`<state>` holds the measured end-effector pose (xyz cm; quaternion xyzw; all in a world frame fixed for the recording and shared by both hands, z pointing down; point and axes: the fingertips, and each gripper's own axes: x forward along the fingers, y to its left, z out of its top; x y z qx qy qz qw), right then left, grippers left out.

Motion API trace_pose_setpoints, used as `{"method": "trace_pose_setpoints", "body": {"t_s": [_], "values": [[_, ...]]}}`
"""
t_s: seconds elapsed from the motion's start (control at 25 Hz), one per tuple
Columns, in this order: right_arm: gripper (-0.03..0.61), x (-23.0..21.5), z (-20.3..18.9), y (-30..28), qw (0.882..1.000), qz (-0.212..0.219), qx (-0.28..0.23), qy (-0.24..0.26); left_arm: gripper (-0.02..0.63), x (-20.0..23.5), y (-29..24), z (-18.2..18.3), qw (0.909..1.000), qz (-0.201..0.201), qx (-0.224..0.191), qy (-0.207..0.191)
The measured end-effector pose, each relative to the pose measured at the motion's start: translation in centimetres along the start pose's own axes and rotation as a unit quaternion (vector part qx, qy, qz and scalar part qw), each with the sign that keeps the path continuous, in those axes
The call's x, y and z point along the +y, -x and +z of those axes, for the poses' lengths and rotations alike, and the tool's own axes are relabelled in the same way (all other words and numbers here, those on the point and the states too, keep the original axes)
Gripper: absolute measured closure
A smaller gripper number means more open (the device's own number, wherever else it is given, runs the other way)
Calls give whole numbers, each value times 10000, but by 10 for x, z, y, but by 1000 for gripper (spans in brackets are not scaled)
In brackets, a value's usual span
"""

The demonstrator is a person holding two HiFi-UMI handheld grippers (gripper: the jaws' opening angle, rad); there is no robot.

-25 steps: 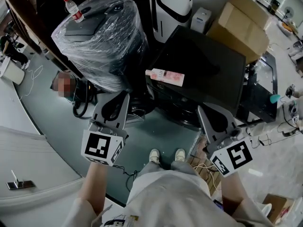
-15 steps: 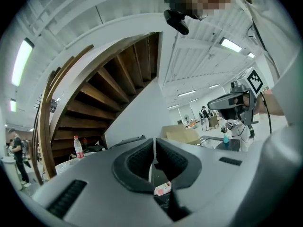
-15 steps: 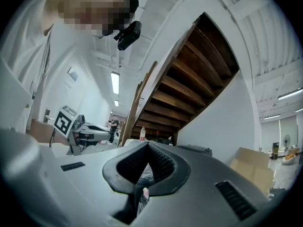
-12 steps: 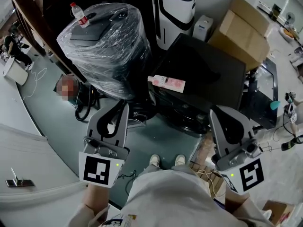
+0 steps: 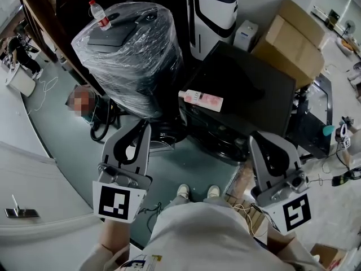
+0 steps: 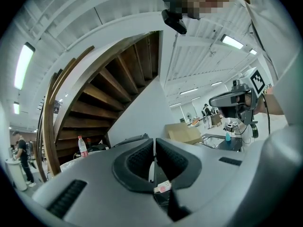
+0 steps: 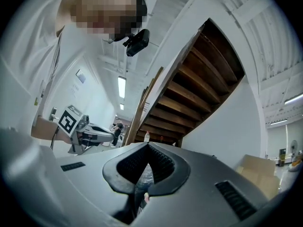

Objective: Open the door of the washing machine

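A black box-shaped machine [image 5: 242, 89] stands on the floor in front of me, seen from above. Its door does not show. A pink pack [image 5: 203, 100] lies on its near left corner. My left gripper [image 5: 145, 126] is held level over the floor left of the machine, jaws shut and empty. My right gripper [image 5: 256, 138] hangs before the machine's near right corner, also shut on nothing. In the left gripper view the pads [image 6: 142, 157] meet, and the right gripper [image 6: 234, 100] shows beyond. The right gripper view shows its own pads [image 7: 158, 162] closed together.
A plastic-wrapped black object [image 5: 130, 55] with a water bottle [image 5: 99, 14] on top stands at the left. A white-and-black appliance [image 5: 214, 13] and a cardboard box [image 5: 290, 35] stand behind the machine. Cables [image 5: 101, 126] lie on the floor. A wooden staircase [image 6: 109, 93] rises overhead.
Both grippers have come up and drawn back toward my body, sitting lower in the head view than a second ago. Over the last half second they have held almost still.
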<state>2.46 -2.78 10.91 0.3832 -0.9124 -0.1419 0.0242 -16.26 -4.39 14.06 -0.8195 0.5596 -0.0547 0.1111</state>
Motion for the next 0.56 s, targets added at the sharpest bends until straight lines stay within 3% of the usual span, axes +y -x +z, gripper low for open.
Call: {"method": "trace_pose_setpoints", "body": {"t_s": [0.56], "values": [[553,-4,-12,-7,9999,7,89,-140,583,4,5,-5,9999,123,22,92]]}}
